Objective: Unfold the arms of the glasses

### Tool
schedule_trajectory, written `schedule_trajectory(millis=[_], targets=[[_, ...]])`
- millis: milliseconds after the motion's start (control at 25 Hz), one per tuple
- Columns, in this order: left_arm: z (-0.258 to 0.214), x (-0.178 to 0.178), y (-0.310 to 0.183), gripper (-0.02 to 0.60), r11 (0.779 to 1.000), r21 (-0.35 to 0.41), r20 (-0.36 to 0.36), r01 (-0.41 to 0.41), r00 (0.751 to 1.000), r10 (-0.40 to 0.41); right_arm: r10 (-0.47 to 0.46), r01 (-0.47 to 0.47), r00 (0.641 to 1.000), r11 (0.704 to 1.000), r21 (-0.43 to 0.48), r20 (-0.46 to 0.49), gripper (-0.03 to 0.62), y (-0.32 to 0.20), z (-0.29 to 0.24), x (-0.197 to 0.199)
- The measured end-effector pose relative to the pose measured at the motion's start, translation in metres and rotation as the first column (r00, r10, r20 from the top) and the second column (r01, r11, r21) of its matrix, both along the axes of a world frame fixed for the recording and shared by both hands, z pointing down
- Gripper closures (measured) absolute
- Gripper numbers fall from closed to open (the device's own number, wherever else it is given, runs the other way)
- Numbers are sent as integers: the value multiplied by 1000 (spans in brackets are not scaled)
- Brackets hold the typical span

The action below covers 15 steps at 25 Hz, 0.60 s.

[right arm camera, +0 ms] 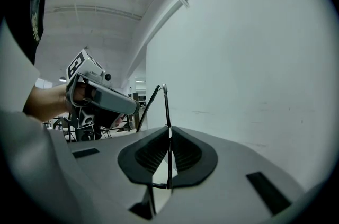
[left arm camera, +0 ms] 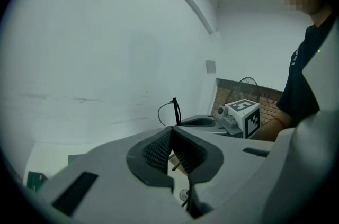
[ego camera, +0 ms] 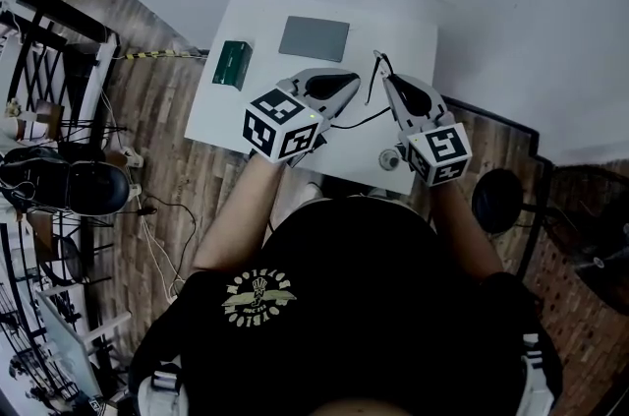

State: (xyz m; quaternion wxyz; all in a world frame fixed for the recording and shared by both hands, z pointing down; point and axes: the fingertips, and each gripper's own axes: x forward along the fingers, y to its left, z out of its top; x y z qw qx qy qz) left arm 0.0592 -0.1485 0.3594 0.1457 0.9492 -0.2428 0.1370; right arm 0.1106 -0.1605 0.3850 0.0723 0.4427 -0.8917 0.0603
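You have the white rectangular desk (ego camera: 221, 114) under the thin black-framed glasses (left arm camera: 175, 112), which are over its right half in the head view. Your left tongs (left arm camera: 171, 135) come in from the left of the glasses and are squeezed fully together, with the pads meeting at the tips just short of the rim. A thin dark strand shows low in the slit between the pads, and no view settles whether it is an arm of the glasses or something lying below. Your right tongs (right arm camera: 168, 130) are clamped on the glasses. The frame runs down between the ribbed pads and stands upright above the tips, and one slim arm slants away from its top toward the left tongs. A flat grey rectangular pad (ego camera: 314, 37) lies left of the glasses and farther from you. A small dark green box (ego camera: 233, 63) lies farther left again. A small pale round piece (ego camera: 390, 158) lies on your side of the glasses, near the desk's front edge.
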Motion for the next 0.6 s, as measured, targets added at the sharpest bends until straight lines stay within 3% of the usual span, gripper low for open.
schedule_trajectory(millis=[240, 320, 400, 600], targets=[[11, 6, 16, 567, 999, -18, 16, -50, 999, 50, 0, 0, 1000, 1000, 8, 7, 576, 2, -4, -5], [15, 9, 20, 484, 997, -27, 31, -75, 997, 76, -1, 1, 1000, 1000, 8, 8, 576, 3, -5, -7], [18, 12, 22, 446, 995, -33, 57, -97, 993, 99, -4, 4, 1000, 1000, 7, 13, 576, 3, -6, -10], [36, 18, 27, 436, 992, -38, 152, -124, 980, 129, -6, 6, 999, 1000, 0, 37, 576, 9, -8, -11]])
